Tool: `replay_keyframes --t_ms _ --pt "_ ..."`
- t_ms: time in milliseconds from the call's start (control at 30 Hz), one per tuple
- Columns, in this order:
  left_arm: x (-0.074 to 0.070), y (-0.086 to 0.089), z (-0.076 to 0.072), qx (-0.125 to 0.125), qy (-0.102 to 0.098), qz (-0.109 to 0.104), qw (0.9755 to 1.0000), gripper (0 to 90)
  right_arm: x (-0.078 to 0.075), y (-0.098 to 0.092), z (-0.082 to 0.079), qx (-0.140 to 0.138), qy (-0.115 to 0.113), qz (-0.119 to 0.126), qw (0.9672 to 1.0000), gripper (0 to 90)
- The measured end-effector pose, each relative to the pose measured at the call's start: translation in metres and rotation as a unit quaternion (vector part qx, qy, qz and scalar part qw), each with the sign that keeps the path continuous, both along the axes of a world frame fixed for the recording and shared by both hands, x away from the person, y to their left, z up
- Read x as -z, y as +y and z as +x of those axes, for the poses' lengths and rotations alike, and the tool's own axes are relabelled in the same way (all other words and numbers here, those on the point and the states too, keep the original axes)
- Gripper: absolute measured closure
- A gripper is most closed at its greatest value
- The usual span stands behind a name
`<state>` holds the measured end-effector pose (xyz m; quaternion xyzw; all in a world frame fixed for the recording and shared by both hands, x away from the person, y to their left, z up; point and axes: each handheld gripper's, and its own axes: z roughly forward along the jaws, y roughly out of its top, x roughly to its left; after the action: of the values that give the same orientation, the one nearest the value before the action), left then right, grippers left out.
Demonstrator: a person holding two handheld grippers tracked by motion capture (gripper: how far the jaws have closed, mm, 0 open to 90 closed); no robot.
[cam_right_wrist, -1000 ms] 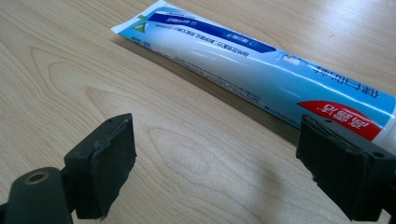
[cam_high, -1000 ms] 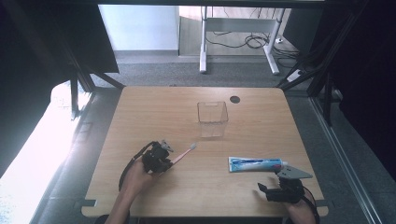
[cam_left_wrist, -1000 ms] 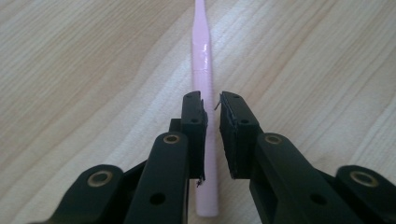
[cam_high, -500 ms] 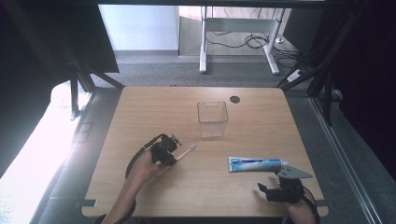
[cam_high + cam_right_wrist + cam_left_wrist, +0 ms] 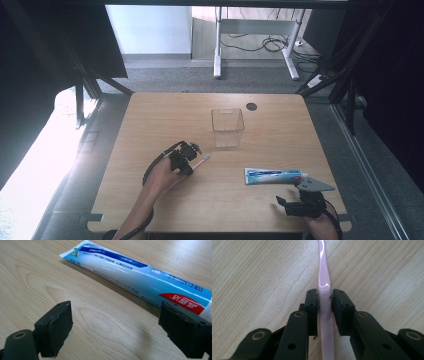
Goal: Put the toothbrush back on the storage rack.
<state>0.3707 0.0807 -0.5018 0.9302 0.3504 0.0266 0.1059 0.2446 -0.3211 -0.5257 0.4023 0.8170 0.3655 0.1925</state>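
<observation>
My left gripper clamps a slim, glossy pale pink toothbrush at centre frame; its handle runs straight up over the light wooden table. Lower right in the high view, my right gripper sits with jaws spread wide, holding nothing, near a blue-and-white toothpaste tube.

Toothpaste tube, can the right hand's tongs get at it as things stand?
Probably yes: the right tongs stand open just short of the toothpaste tube, with bare wooden table between and nothing in the way.

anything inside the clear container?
The clear container looks empty; table grain shows through its walls. The pink toothbrush sits outside it, in the left gripper.
</observation>
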Motion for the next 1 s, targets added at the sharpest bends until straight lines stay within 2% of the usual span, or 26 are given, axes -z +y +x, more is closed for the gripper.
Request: replay_keyframes --t_ms 100,267,667,1000 --pt "-0.001 -0.002 0.002 -0.005 0.013 0.005 0.9999 77.6 0.000 0.000 0.000 0.000 0.000 0.000 1.0000 12.3" --pt "-0.001 -0.004 0.002 -0.006 0.016 0.009 0.9998 78.9 0.000 0.000 0.000 0.000 0.000 0.000 1.0000 12.3" --pt "-0.016 -0.002 0.000 0.008 -0.002 -0.028 0.9996 78.9 0.000 0.000 0.000 0.000 0.000 0.000 1.0000 12.3" --pt "-0.035 0.000 -0.003 0.010 -0.024 -0.065 0.9975 78.9 0.000 0.000 0.000 0.000 -0.002 0.001 1.0000 12.3"
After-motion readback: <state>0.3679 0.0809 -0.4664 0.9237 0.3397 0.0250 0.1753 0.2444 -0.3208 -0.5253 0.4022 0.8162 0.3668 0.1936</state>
